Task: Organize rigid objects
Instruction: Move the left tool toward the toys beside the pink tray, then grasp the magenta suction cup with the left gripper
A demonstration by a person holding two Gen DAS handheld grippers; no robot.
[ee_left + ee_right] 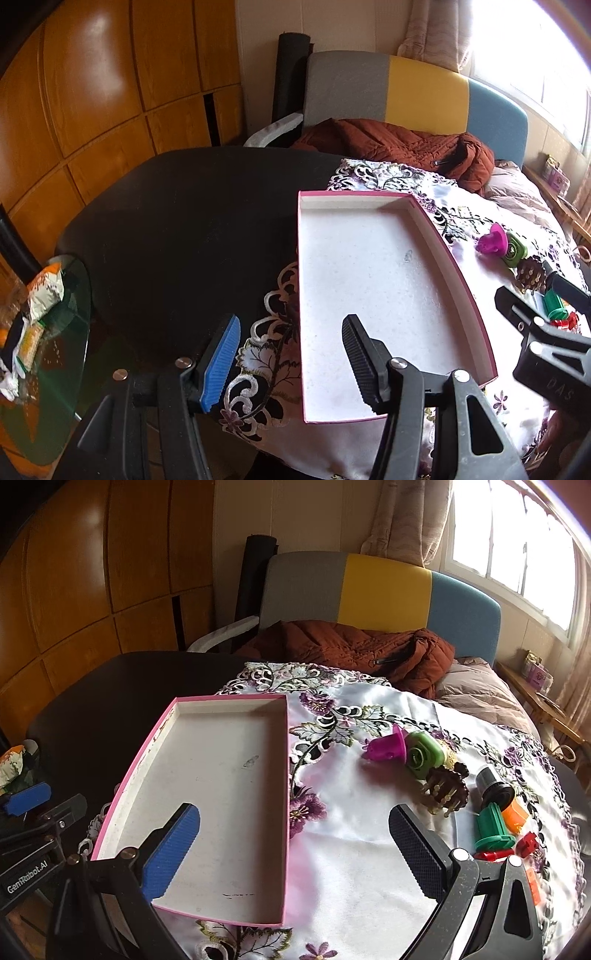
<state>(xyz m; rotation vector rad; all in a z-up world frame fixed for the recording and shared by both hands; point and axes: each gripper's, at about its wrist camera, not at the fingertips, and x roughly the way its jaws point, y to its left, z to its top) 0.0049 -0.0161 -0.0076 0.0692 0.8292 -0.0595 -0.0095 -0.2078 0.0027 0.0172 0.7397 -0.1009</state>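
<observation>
A shallow pink-rimmed tray [284,805] with a white floor lies empty on the flowered cloth; it also shows in the left wrist view [454,258]. To its right sit a magenta piece [384,747], a green block [424,753], a brown spiked piece [445,786], a black cylinder [493,782], a green spool [493,827], an orange piece [515,814] and red pieces [526,843]. My left gripper [291,365] is open and empty over the tray's near left edge. My right gripper [295,853] is open and empty over the tray's near right edge.
The flowered cloth [351,867] covers part of a dark round table [184,229]. A rust jacket [351,646] lies on a grey, yellow and blue sofa [384,590] behind. A glass side table [48,332] with packets stands at left.
</observation>
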